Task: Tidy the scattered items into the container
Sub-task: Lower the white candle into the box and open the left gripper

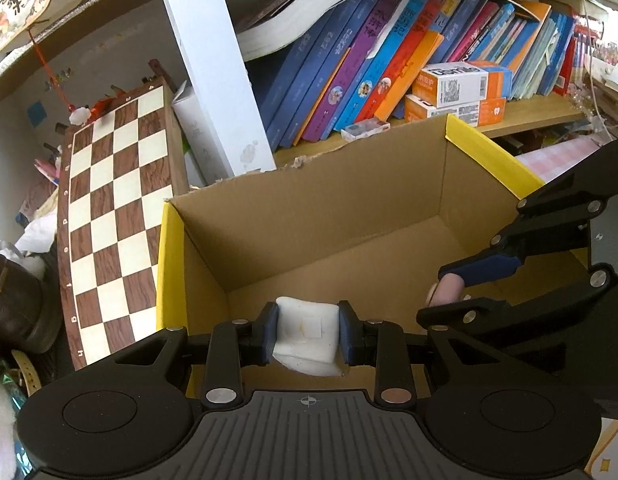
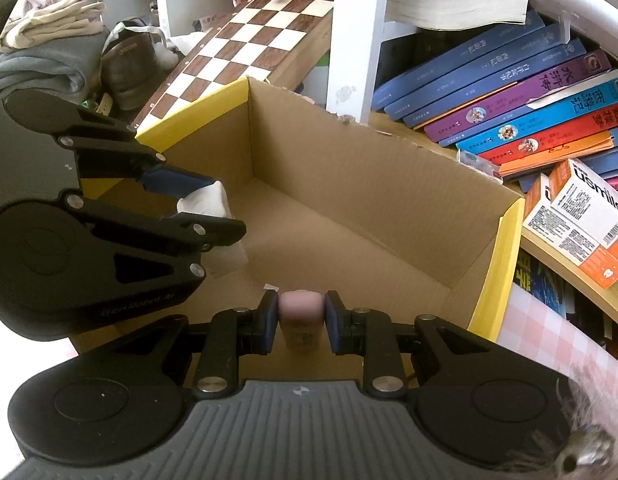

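While both grippers are held over open cardboard box (image 1: 349, 216), white tissue pack (image 1: 307, 334) is clamped in left gripper (image 1: 308, 334). Pink-capped bottle (image 2: 300, 316) is clamped in right gripper (image 2: 300, 318), above box floor. Chessboard (image 1: 109, 208) is leaned beside box.

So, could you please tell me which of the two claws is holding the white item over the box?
The left claw holds the white packet; the right claw grips a pink-capped bottle instead.

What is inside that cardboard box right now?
The cardboard box shows bare floor; both tongs hang over it, holding a white packet and a pink-capped bottle. The near floor is hidden behind them.
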The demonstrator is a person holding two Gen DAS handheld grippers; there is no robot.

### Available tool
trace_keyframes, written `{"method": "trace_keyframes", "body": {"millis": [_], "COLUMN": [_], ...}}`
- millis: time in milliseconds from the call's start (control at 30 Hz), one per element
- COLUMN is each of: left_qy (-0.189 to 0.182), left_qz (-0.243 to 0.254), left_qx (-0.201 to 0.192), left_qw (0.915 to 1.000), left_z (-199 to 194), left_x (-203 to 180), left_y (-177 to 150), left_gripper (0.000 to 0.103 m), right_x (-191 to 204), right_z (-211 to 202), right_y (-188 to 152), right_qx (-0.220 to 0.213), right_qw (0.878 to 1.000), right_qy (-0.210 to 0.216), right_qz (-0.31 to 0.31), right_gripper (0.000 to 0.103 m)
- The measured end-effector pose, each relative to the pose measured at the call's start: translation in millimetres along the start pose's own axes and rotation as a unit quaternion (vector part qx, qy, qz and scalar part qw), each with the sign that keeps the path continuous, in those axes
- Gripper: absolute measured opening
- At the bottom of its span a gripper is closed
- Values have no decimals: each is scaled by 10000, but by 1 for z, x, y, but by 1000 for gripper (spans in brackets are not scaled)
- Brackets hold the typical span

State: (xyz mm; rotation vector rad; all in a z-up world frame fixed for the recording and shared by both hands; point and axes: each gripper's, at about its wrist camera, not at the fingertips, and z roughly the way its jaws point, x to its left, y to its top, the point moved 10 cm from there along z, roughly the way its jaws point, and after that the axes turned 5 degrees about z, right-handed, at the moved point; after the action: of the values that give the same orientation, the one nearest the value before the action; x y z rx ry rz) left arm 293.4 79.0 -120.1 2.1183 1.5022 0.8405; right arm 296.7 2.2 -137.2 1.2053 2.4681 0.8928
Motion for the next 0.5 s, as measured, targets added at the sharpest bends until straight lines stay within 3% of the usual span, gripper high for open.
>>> {"method": "trace_keyframes", "body": {"millis": [500], "left_qy": [128], "left_qz": [88], "left_qx": [-8], "left_qw": [9999], "left_z": [1], "left_x": [-2], "left_y": [-1], "left_gripper": [36], "right_x": [0], "right_z": [0], "right_y": [0], "right_qx": [14], "right_qw": [10000], "right_qy": [33], "right_qz": [8], "right_gripper": [23]}}
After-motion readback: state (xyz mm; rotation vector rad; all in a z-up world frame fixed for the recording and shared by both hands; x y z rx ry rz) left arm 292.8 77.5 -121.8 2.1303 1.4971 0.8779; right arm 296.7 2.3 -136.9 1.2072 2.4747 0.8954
